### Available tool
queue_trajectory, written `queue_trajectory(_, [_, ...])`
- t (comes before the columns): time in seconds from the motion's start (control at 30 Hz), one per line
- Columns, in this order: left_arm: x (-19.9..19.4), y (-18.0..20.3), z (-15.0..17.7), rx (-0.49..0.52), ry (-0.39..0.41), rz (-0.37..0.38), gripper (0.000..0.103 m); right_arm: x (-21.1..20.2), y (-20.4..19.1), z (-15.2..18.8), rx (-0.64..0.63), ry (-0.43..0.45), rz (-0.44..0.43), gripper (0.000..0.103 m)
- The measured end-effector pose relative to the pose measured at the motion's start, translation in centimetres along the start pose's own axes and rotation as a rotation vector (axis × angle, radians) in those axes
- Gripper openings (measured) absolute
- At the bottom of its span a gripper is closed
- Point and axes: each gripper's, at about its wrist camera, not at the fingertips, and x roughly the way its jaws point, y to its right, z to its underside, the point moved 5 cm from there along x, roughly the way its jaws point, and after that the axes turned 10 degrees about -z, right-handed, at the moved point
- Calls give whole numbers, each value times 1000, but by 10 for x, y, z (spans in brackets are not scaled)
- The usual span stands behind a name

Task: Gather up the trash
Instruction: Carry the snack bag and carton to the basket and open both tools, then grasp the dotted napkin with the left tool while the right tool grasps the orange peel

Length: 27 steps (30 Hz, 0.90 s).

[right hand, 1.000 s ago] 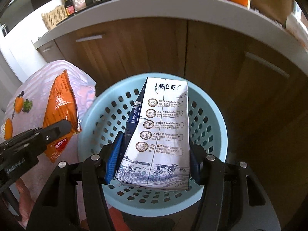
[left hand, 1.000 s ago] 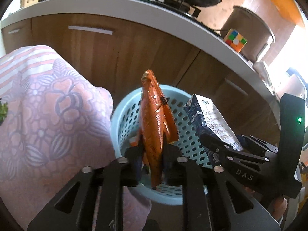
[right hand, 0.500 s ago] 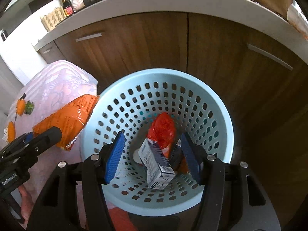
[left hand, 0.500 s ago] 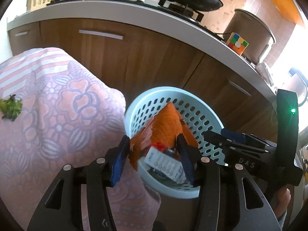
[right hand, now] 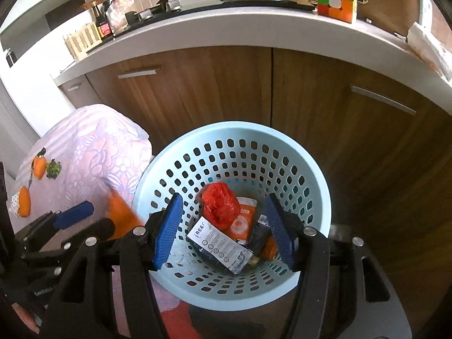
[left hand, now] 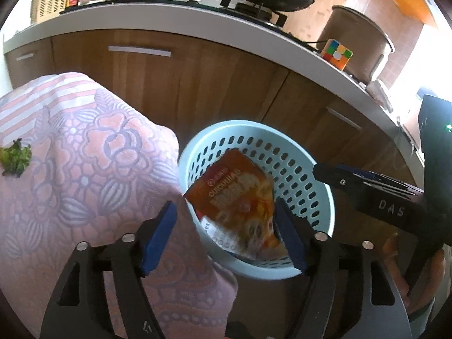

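The left tongs [left hand: 226, 234] are opening, holding nothing; the light, crinkly orange snack bag [left hand: 240, 197] drops into the blue basket [left hand: 322, 197]. The right tongs [right hand: 223, 228] gape empty.

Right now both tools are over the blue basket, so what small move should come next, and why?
Probably swing the left tool back over the flowered cloth toward the green scrap. Its jaws are opening with nothing gripped, the orange wrapper is dropping into the basket, and the milk carton already lies inside.

Floral-clothed table [left hand: 84, 169] — greens [left hand: 15, 159], orange peels [right hand: 39, 166]
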Motion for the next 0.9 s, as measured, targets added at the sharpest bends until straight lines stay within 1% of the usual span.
queue_trajectory(0.13, [-14, -5, -1, -9, 35, 10, 72, -7, -6, -3, -13, 16, -3, 57])
queue_trajectory(0.17, [-18, -7, -1, -13, 46, 7, 74, -8, -8, -4, -19, 18, -5, 57])
queue_trajectory(0.27, [-24, -15, -2, -32, 54, 4, 76, -12, -19, -5, -42, 29, -7, 57])
queue_trajectory(0.37, [-33, -29, 1, -68, 65, -9, 76, -16, -33, -5, -62, 37, -28, 57])
queue_trajectory(0.47, [-49, -48, 6, -100, 90, -39, 76, -18, -55, -6, -103, 49, -48, 57])
queue_trajectory(0.53, [-63, -66, 11, -130, 110, -81, 76, -17, -72, -6, -125, 50, -83, 56])
queue_trajectory(0.57, [-71, -76, 14, -143, 121, -102, 76, -16, -84, -6, -141, 52, -104, 51])
queue_trajectory(0.6, [-78, -86, 17, -158, 130, -125, 76, -14, -94, -6, -157, 54, -117, 42])
queue_trajectory(0.7, [-107, -126, 26, -222, 169, -215, 76, -8, -131, -3, -204, 66, -177, 32])
queue_trajectory(0.77, [-130, -157, 33, -272, 203, -283, 76, -3, -160, 0, -238, 67, -229, 30])
queue_trajectory(0.83, [-152, -184, 39, -318, 237, -348, 76, 2, -187, 2, -277, 70, -263, 30])
queue_trajectory(0.87, [-165, -201, 42, -344, 254, -385, 76, 5, -206, 5, -310, 68, -287, 30])
queue_trajectory(0.9, [-172, -211, 44, -360, 263, -407, 76, 8, -219, 7, -332, 65, -301, 30])
